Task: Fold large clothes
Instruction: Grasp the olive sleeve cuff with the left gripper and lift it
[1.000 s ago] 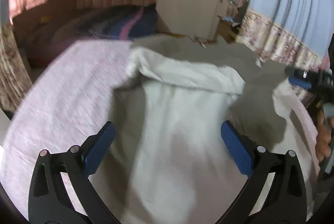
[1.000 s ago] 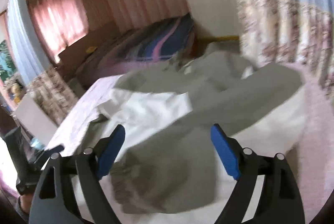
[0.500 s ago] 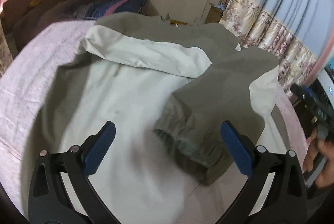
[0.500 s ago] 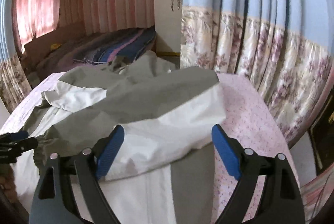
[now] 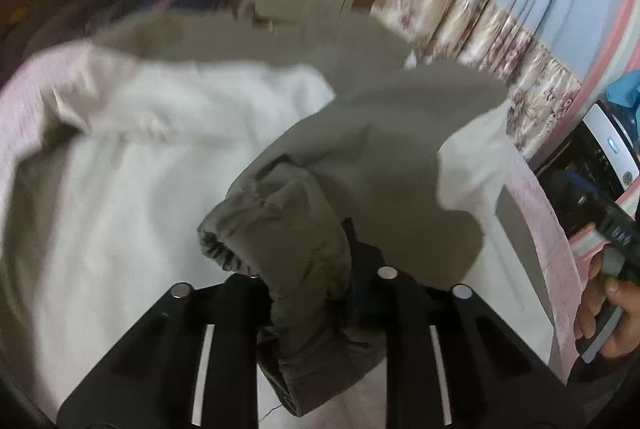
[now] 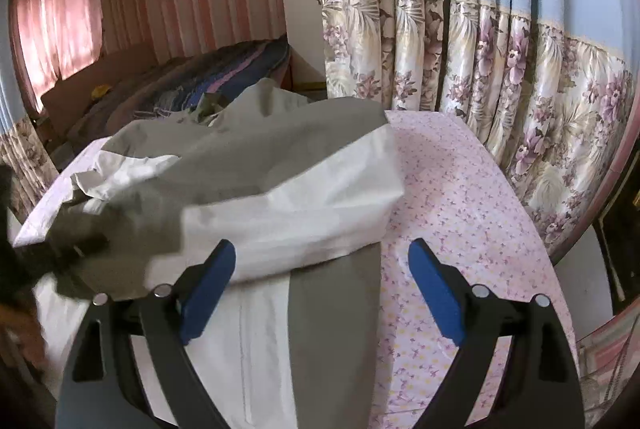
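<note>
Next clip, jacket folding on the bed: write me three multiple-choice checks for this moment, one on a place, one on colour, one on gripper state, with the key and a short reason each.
1. Where does the jacket lie?
A. on the pink bedsheet
B. on a chair
C. on the floor

2. What colour is the sleeve cuff at the left gripper?
A. red
B. olive grey
C. bright blue

3. How does the right gripper stand?
A. shut on the curtain
B. shut on the cuff
C. open, holding nothing

Key: 1 A, the jacket is spread over the flowered pink sheet; 2 B, the gathered cuff is olive grey; 3 C, its blue pads stand wide apart with nothing between them.
</note>
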Motion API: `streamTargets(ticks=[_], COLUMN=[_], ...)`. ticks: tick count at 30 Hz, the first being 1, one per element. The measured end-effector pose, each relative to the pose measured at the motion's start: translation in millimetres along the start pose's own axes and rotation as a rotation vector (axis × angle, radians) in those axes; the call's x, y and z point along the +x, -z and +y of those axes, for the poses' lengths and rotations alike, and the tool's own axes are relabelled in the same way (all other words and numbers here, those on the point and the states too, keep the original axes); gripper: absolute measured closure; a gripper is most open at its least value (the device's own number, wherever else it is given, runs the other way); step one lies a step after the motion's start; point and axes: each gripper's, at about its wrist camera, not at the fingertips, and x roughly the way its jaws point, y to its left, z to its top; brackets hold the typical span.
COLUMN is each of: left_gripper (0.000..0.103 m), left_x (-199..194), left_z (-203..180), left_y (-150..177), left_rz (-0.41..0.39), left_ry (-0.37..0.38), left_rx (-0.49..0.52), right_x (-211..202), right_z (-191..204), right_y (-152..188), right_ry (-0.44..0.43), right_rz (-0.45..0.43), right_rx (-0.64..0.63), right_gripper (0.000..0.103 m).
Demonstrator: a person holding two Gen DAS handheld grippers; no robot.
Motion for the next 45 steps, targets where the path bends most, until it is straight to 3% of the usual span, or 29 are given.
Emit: streamTargets(ticks=[3, 7, 12, 17, 21, 23, 25, 27, 29, 32, 33, 35, 36, 37, 40, 43, 45], left_gripper=[0.086, 0.086, 0.084, 0.078, 0.050, 0.042, 0.019, 0.007, 0.004, 0.003, 0.003, 0.003, 0.003, 0.003, 0.003, 0.003, 0.003], left_x=[-39, -69, -62, -28, -16, -11, -5, -5, 2, 18, 25, 33, 41, 47, 56, 60, 63], left_z=[8, 38, 104, 128, 139, 150, 158, 161, 161, 163, 163, 163, 164, 165, 166, 159, 154], left_y=[-26, -58, -97, -111, -113, -114, -117, -117, -117, -117, -116, -114, -113, -112, -108, -111, -116], left_rz=[-0.103, -0.170, -0.143, -0.090, -0.110, -0.106, -0.105, -0.127, -0.117, -0.076, -0.066, -0.056, -0.032, -0.011, 0.013, 0.009, -0.003], left_ry=[-0.056, -0.144, -0.218, -0.238, -0.255, -0.257, -0.248, -0.250, -0.240, -0.218, -0.228, -0.246, -0.254, -0.252, -0.211, -0.227, -0.239], left_rx=[0.078, 0.125, 0.093, 0.104, 0.078, 0.061, 0.031, 0.023, 0.027, 0.011, 0.008, 0.012, 0.013, 0.007, -0.007, 0.022, 0.035], right_x=[-1, 1, 18, 59, 78, 93, 114, 145, 170, 201, 209, 220, 222, 222, 214, 200, 199], right_z=[3, 9, 24, 35, 25, 22, 19, 12, 7, 9, 9, 13, 15, 16, 10, -7, -18], right_y=[-7, -21, -50, -83, -110, -121, -126, -126, -127, -130, -130, -128, -127, -127, -127, -137, -140], right_ry=[0.014, 0.021, -0.003, 0.058, 0.063, 0.011, -0.071, -0.105, -0.157, -0.158, -0.171, -0.198, -0.162, -0.149, -0.157, -0.115, -0.092], right_rz=[-0.012, -0.020, -0.012, 0.036, 0.032, 0.040, 0.058, 0.112, 0.147, 0.210, 0.234, 0.256, 0.249, 0.233, 0.153, 0.047, 0.031], right_rx=[-0.012, -0.025, -0.071, -0.108, -0.071, -0.029, 0.002, 0.080, 0.142, 0.148, 0.159, 0.159, 0.130, 0.119, 0.146, 0.195, 0.232], right_gripper=[0.015, 0.014, 0.014, 0.014, 0.014, 0.013, 0.012, 0.012, 0.012, 0.012, 0.014, 0.043, 0.058, 0.067, 0.080, 0.082, 0.080])
